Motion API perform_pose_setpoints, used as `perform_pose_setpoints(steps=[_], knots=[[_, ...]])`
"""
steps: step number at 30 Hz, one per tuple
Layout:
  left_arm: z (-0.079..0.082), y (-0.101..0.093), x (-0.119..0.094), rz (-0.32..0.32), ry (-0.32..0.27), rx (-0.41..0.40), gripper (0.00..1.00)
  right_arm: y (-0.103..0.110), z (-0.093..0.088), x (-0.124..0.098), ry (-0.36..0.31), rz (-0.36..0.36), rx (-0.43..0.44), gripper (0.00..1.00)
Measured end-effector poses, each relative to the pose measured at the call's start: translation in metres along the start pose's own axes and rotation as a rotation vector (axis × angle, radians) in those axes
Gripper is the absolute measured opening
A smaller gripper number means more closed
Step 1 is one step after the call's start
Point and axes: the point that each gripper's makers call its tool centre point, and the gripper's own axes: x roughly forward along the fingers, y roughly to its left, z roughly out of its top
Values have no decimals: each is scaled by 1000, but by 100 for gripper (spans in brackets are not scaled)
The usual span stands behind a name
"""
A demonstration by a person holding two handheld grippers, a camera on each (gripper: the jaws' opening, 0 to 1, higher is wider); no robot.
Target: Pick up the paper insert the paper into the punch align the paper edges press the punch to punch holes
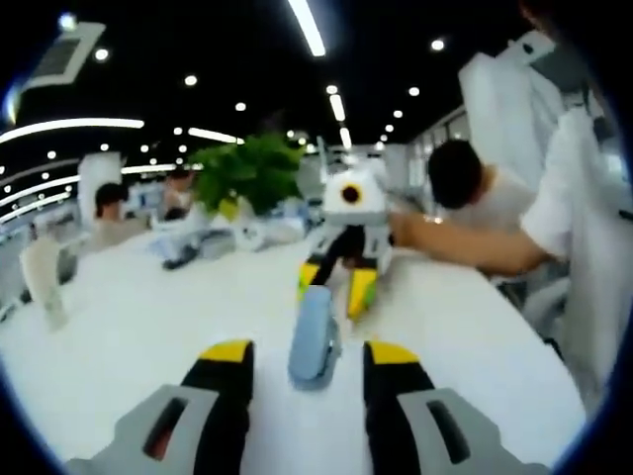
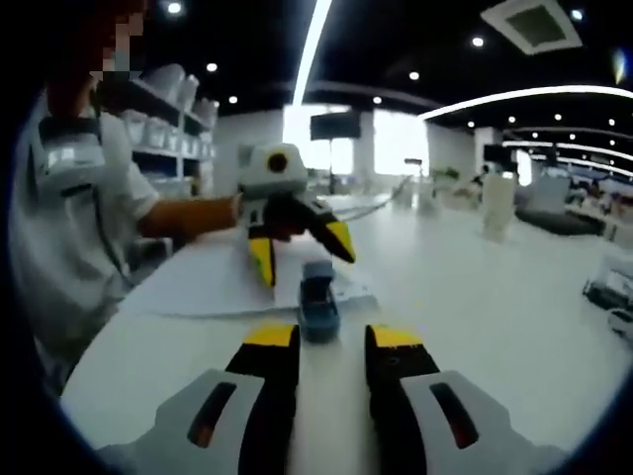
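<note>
On the white table [image 1: 129,327], the blue punch [image 1: 315,341] sits at twelve o'clock between both grippers. The left gripper [image 1: 308,368] and right gripper [image 2: 332,348] each stand parted, holding nothing. The paper [image 2: 198,282] lies at ten o'clock, seemingly under the punch.

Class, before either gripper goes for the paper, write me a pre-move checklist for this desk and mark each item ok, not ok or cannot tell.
1. Left gripper open and empty: ok.
2. Right gripper open and empty: ok.
3. Small blue hole punch standing on the white table, between the two grippers: ok.
4. White paper sheets lying flat beside the punch, within reach: ok.
5. Paper already in the punch slot: cannot tell; the punch seems to sit at the sheets' edge.
6. Paper edges squared up: cannot tell, too blurred.
</note>
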Motion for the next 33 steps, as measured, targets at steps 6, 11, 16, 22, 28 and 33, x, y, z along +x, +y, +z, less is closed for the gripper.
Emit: perform_pose_setpoints(steps=[6, 11, 16, 22, 28, 33], knots=[[3, -9, 35, -87, 34, 37, 40, -5, 10, -7, -49, -16, 11, 29], [-7, -14, 46, -119, 51, 40, 40, -5, 12, -7, -55, -22, 15, 29], [-20, -13, 48, -122, 64, 32, 38, -6, 15, -7, -68, -26, 21, 29], [-18, -15, 51, -128, 30, 13, 34, -6, 14, -6, -60, -27, 19, 29], [-18, -15, 51, -130, 12, 6, 32, 0, 30, -8, -101, -26, -10, 28], [-19, -13, 51, -125, 5, -5, 28, 6, 65, -8, -237, -21, -28, 17]])
